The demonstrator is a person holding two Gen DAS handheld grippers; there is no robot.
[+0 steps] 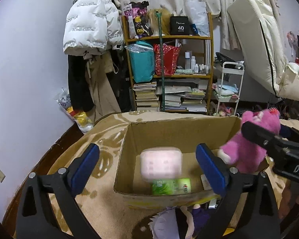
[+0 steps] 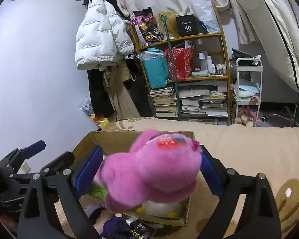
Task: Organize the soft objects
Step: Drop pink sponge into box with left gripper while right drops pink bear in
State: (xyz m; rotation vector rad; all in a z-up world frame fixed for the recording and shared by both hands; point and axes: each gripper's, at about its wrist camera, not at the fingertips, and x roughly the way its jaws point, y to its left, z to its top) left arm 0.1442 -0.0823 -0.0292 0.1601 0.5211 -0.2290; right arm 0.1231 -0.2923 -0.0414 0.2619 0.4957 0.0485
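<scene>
An open cardboard box (image 1: 169, 127) stands on the beige bed cover. A blurred pink tissue pack (image 1: 161, 164) is in the air inside it, between the wide-open fingers of my left gripper (image 1: 147, 169), touching neither. A green tissue pack (image 1: 171, 187) lies on the box floor. My right gripper (image 2: 149, 171) holds a pink plush bear (image 2: 151, 169) over the box (image 2: 113, 137); the bear also shows in the left wrist view (image 1: 249, 145) at the box's right rim. The bear does not look squeezed. A white plush with yellow feet (image 2: 161, 207) lies in the box.
A purple-haired doll (image 1: 179, 219) and a black "Face" packet (image 2: 139, 232) lie on the bed cover (image 2: 249, 149) in front of the box. Behind stand a wooden shelf (image 1: 169, 75) with books and bags, hanging coats (image 1: 91, 25) and a white trolley (image 1: 231, 83).
</scene>
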